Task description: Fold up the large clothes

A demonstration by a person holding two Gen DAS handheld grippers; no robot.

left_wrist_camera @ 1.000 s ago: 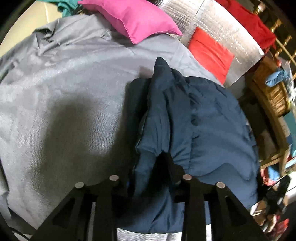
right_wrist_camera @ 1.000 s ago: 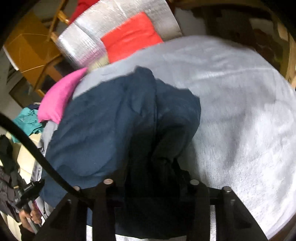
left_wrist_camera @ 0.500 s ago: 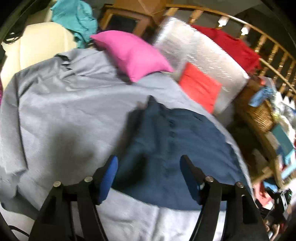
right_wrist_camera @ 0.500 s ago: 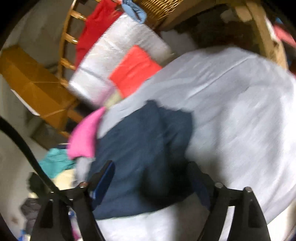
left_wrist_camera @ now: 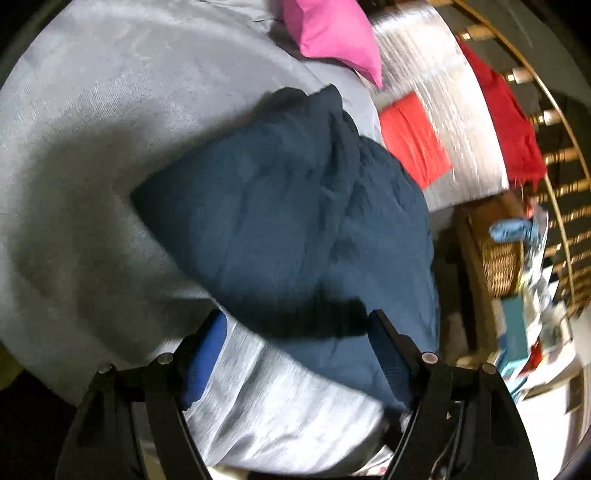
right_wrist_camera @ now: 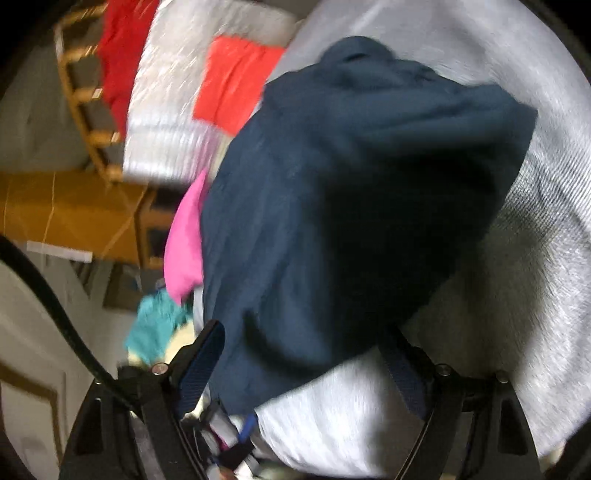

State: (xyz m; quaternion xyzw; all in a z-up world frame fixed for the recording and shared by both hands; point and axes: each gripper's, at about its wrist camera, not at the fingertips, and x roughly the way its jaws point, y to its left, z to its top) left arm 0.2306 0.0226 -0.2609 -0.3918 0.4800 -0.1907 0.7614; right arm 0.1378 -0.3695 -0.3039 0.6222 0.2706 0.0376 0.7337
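A navy garment, soft and creased, lies bunched in a rough folded slab on the bed's grey ribbed sheet. Its long axis runs away from both cameras toward the pink pillow. Motion blur smears its edges. The left gripper and right gripper gape wide, holding nothing.

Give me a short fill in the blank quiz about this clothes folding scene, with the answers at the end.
1. The folded garment on the grey sheet is dark ____.
2. The left gripper has its jaws ____.
3. The pillow beyond the garment is ____.
4. The right gripper holds ____.

Answers: blue; open; pink; nothing
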